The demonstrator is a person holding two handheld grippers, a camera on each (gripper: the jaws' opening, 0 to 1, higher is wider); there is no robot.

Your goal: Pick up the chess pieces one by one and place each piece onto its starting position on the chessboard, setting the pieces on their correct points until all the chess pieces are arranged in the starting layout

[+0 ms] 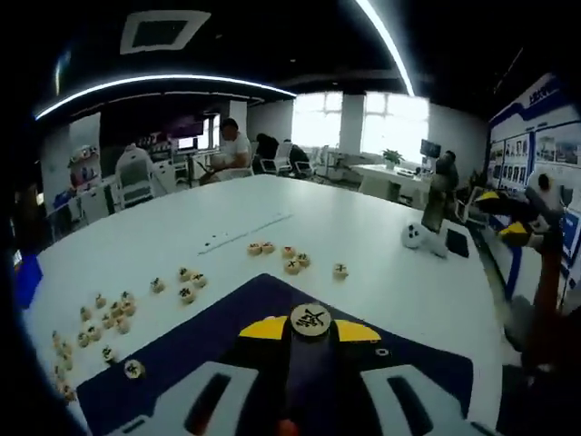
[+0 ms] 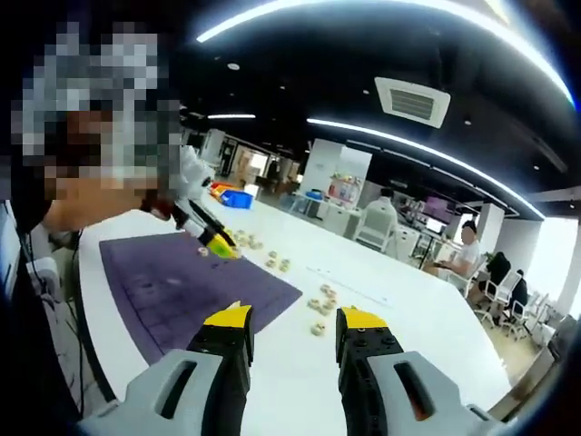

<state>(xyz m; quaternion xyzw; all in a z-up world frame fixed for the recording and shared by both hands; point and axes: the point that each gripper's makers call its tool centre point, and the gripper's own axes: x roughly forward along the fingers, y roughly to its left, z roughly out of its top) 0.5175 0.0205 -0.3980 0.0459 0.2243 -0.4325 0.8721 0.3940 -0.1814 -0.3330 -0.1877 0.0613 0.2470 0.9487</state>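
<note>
A round wooden chess piece (image 1: 310,320) with a dark character on top sits between the yellow tips of my left gripper (image 1: 311,329), which is shut on it above the dark purple chessboard mat (image 1: 218,341). Two pieces (image 1: 133,369) lie near the mat's left corner. Loose pieces are scattered on the white table: a cluster at the left (image 1: 107,313), a few in the middle (image 1: 186,292) and more farther off (image 1: 292,265). My right gripper (image 2: 295,318) is open and empty, raised beside the mat (image 2: 172,286). The left gripper (image 2: 216,241) appears there above the mat's far edge.
A white rounded object (image 1: 413,236) and a black flat item (image 1: 457,242) lie on the table's far right. A person (image 2: 36,300) stands close by the mat. Blue bins (image 2: 236,196) sit at the table's far end. People sit at desks (image 1: 231,150) beyond.
</note>
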